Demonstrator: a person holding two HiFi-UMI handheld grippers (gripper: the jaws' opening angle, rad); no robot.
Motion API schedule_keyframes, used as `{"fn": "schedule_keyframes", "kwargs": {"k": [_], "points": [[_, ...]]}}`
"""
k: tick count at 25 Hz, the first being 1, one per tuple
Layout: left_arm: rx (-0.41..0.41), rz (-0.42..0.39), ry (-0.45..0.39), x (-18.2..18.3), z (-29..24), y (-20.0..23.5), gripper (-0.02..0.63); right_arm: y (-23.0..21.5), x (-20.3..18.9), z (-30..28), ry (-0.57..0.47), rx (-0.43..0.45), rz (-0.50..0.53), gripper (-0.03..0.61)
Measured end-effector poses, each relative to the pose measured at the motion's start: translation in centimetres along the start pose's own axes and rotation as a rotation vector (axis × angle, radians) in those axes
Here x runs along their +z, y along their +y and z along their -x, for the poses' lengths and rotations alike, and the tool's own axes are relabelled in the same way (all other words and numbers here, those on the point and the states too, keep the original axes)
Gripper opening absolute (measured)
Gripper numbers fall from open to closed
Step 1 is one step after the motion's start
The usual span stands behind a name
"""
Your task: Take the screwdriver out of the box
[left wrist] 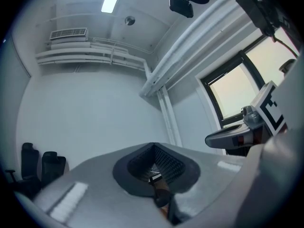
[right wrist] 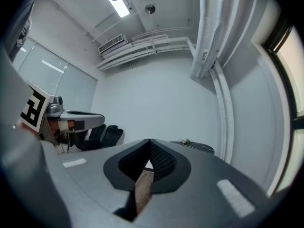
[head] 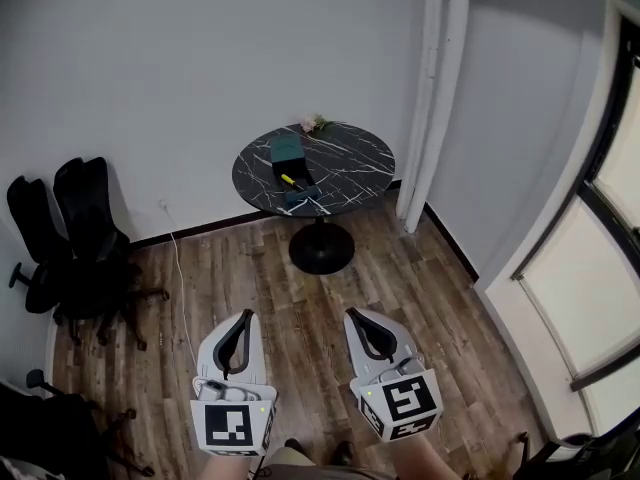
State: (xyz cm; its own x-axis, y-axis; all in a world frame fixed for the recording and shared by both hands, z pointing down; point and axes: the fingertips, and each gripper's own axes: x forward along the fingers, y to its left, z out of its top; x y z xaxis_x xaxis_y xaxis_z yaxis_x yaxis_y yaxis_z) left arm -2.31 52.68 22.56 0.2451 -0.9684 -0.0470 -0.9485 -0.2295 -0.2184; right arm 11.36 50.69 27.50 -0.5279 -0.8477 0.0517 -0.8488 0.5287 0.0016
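**Both claws closed, screwdriver far off on the counter**

The one container in sight is a dark teal box (head: pixel 287 148), flat and rectangular, lying on the round counter (head: pixel 350 158) at the far side of the room. A second dark flat piece (head: pixel 303 197) lies near it at the counter's front edge. At this distance I cannot tell whether it is part of the same box. The screwdriver (head: pixel 290 180), a thin thing with a yellow handle, lies between these two dark pieces. It is too small to tell whether it rests inside anything or on the bare top.

There is one counter, one screwdriver, one small sprig of pale flowers (head: pixel 314 123) at the counter's back rim, and two black office chairs (head: pixel 85 238) against the left wall. There are two claws.

The counter top is black stone with thin white veins, on a single black pedestal with a round foot. The floor (head: pixel 420 288) is wood plank, and a thin white cable (head: pixel 178 268) runs across it.

The left claw (head: pixel 243 318) and the right claw (head: pixel 355 318) are held side by side, well apart from the counter. Both are grey shells with black ribbed pads. Each has its jaws pressed together with nothing between them.
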Motion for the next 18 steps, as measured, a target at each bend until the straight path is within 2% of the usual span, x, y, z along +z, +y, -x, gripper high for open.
{"fn": "schedule_keyframes", "kwargs": {"k": [9, 18], "points": [[0.006, 0.02, 0.037, -2.9, -4.5, 2.1, 0.0, -1.6, -1.6, -4.6, 0.024, 0.013, -0.029, 0.025], [-0.018, 0.04, -0.025, -4.1, -15.2, 8.4, 0.0, -4.7, 0.2, -17.2, 0.002, 0.002, -0.031, 0.025]]}}
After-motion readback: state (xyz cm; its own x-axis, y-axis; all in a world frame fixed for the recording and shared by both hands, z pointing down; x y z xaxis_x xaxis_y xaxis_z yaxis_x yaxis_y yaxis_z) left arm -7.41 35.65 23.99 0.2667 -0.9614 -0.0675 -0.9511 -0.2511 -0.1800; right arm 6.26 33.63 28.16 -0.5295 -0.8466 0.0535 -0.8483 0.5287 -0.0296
